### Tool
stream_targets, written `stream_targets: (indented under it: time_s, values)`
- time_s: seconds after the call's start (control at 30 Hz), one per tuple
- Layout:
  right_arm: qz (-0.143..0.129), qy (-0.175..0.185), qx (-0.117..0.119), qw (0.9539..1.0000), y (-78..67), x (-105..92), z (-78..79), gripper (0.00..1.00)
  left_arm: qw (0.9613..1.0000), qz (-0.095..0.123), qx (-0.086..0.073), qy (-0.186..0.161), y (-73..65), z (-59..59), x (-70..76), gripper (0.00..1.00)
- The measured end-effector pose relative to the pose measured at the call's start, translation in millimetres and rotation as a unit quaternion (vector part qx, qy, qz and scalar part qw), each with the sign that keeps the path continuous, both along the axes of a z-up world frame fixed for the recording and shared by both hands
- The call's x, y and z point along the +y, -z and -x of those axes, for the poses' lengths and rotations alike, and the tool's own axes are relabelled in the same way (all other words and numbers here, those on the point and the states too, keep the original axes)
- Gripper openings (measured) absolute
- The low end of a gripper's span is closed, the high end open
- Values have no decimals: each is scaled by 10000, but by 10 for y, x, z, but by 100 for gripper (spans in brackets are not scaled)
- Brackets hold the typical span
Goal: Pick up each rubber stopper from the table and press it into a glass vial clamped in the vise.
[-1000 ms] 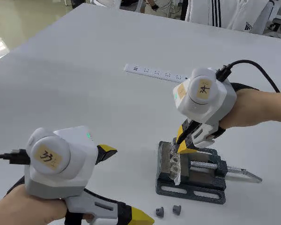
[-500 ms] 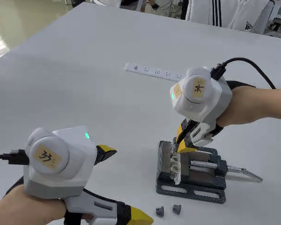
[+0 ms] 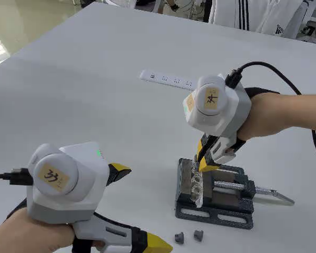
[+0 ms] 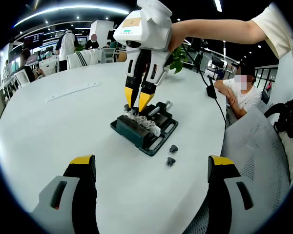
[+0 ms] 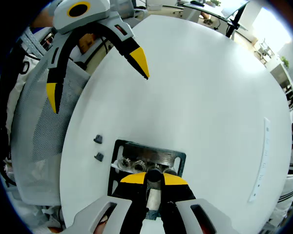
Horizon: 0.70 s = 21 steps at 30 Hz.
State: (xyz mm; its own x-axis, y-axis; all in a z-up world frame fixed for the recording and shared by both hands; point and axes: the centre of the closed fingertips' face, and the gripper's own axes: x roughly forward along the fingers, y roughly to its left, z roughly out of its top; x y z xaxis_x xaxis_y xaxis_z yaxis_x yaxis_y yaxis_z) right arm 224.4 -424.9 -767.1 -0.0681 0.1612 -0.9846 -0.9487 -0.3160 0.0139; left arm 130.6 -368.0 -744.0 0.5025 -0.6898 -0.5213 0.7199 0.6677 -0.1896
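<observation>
Two handwritten labels can be made out, both in dark marker on tan paper. The left sticker (image 3: 52, 177) sits on the round top of the left hand-held gripper (image 3: 142, 206) and seems to read "33", though the second digit is scrawled and could be a 7. The right sticker (image 3: 211, 98), on top of the right hand-held gripper (image 3: 205, 164), looks like "34", turned sideways. A logo (image 3: 279, 29) on a striped jacket (image 3: 253, 16) beyond the tabletop is too small to read.

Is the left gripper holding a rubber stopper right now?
No, the left gripper is open with nothing between its jaws, and two rubber stoppers lie loose on the table beside the vise.
</observation>
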Motion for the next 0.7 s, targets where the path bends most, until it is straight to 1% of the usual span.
stream_targets:
  time_s: [0.3, 0.7]
  values:
    - [239, 42, 8, 9997, 5, 10, -4, 5, 10000, 0, -21, 1, -11, -10, -11, 95]
    - [387, 209, 20, 9990, 8, 18, -11, 5, 10000, 12, -12, 36, -1, -12, -20, 95]
